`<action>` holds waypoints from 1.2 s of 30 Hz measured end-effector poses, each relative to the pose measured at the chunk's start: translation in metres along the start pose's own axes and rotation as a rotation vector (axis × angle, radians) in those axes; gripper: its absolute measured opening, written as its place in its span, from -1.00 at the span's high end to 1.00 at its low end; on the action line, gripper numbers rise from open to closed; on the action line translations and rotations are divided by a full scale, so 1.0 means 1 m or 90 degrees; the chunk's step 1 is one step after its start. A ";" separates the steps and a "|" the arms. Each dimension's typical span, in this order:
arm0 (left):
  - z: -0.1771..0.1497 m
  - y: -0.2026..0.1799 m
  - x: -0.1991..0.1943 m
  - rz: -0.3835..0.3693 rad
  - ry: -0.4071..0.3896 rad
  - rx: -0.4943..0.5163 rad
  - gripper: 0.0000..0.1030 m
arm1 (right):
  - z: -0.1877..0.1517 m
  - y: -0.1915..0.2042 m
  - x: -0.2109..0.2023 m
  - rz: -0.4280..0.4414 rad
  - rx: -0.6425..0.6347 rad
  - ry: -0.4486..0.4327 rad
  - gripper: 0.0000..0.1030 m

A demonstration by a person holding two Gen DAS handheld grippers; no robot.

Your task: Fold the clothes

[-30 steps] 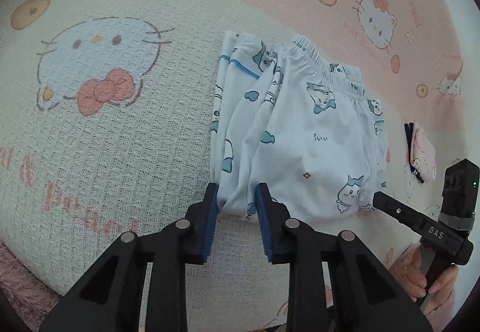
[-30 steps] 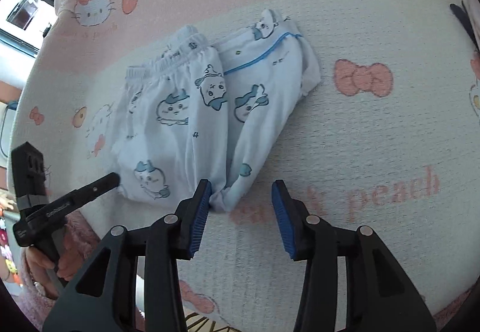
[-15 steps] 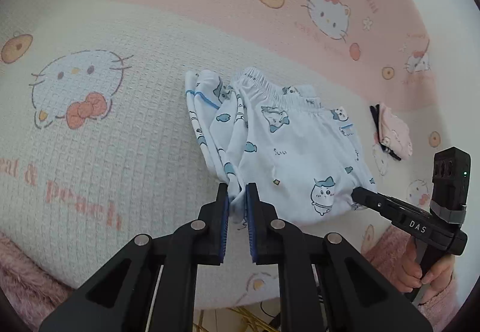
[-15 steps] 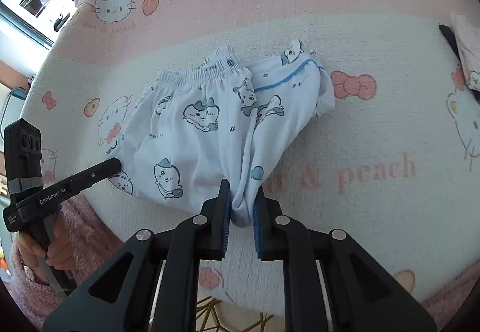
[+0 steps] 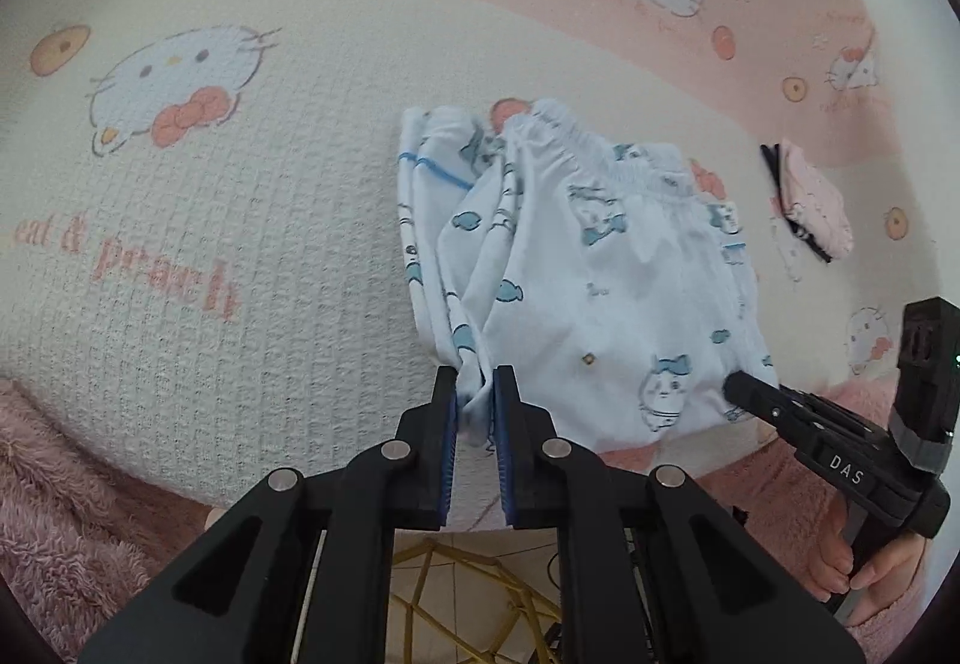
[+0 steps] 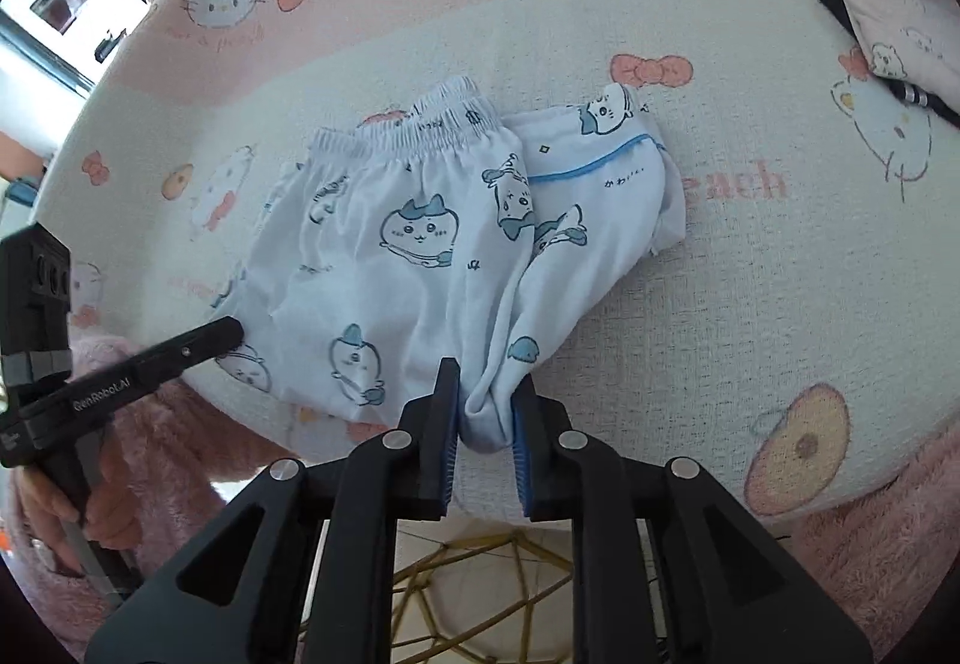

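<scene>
While the white printed pants lie on the cat-print blanket, w/ the elastic waistband at the far end, their near edge is pinched by both tools. In the left wrist view, a bunched corner of cloth is clamped between the pads of the left gripper; its jaws are easing open a little, yet fabric is pressed on both sides. In the right wrist view, another bunched fold is gripped the same way by the right gripper, jaws also opening slightly w/ cloth caught between. The held edge is lifted just off the blanket, near the front rim. A small pink folded item w/ a dark strip is seen well apart, poss. another garment; the fisheye edge is too warped to tell. A fuzzy pink sleeve is visible behind each tool.
</scene>
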State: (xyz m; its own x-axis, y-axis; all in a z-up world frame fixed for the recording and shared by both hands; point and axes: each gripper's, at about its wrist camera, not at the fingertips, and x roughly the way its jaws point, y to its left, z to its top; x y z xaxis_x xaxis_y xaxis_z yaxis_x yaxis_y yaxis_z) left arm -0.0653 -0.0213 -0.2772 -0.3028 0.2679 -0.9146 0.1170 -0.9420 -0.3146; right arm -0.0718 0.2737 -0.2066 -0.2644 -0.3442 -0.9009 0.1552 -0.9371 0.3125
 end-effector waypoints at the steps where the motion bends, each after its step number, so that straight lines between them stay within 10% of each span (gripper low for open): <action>1: 0.000 0.008 0.002 0.025 0.009 -0.021 0.70 | -0.003 0.001 0.005 -0.030 -0.010 0.015 0.69; 4: 0.000 0.034 0.000 0.107 0.008 -0.084 0.70 | -0.009 -0.013 0.008 -0.059 0.013 0.037 0.59; 11: 0.005 0.025 -0.022 -0.069 -0.051 -0.071 0.70 | -0.003 -0.016 -0.048 -0.092 -0.007 -0.117 0.46; 18: 0.005 -0.013 0.024 -0.002 0.042 0.031 0.71 | -0.024 -0.001 0.002 -0.028 -0.047 -0.012 0.48; 25: 0.014 0.038 0.002 0.080 0.003 -0.080 0.88 | -0.021 -0.044 -0.009 -0.116 0.027 -0.017 0.28; 32: 0.020 0.039 -0.001 -0.070 0.020 -0.089 0.87 | -0.029 -0.019 -0.035 -0.055 -0.040 -0.076 0.28; 36: 0.009 0.027 0.006 -0.040 0.051 -0.060 0.87 | -0.036 -0.023 -0.009 -0.114 -0.054 0.002 0.25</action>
State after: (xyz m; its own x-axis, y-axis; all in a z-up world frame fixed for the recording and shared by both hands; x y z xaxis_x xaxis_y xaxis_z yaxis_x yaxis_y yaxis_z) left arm -0.0722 -0.0471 -0.2892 -0.2365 0.3445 -0.9085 0.1890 -0.9009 -0.3908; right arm -0.0387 0.3006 -0.2162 -0.2913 -0.1727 -0.9409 0.1856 -0.9751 0.1215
